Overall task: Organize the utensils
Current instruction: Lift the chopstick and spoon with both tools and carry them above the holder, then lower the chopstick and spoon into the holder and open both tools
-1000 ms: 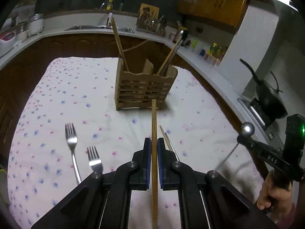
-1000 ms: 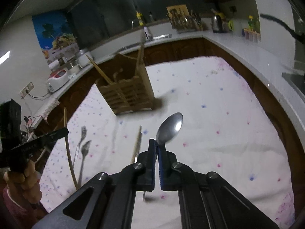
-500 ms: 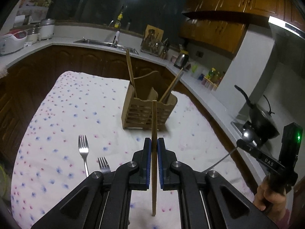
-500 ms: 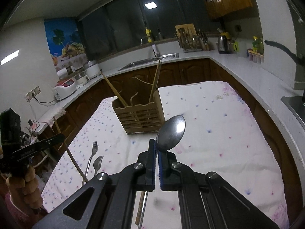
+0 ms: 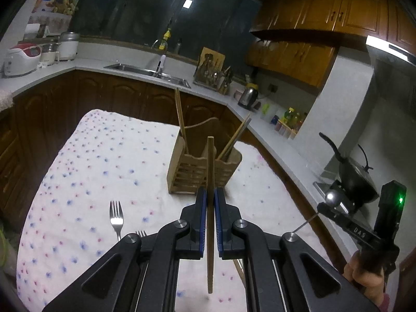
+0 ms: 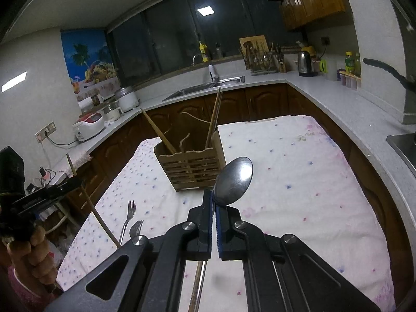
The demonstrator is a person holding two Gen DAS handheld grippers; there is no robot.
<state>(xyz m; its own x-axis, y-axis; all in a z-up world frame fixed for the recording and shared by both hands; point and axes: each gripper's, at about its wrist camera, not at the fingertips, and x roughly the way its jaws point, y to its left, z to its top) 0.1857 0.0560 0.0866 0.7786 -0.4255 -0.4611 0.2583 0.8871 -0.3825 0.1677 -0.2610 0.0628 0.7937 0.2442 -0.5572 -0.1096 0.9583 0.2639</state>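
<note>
A table is carrying a white cloth [image 5: 109,161] printed with small blue and pink flowers. A slatted wooden utensil holder [image 5: 202,174] is standing upright on the cloth near its far end, with several chopsticks [image 6: 214,119] leaning out of its compartments. The left gripper [image 5: 210,202] is clamping a single wooden chopstick [image 5: 210,171] between its blue pads, the stick standing nearly upright above the cloth, in front of the holder. The right gripper [image 6: 213,202] is pinching a metal spoon [image 6: 234,182] by the neck, bowl uppermost, clear of the cloth. Two forks [image 6: 128,218] are lying side by side on the cloth, toward its left edge.
</note>
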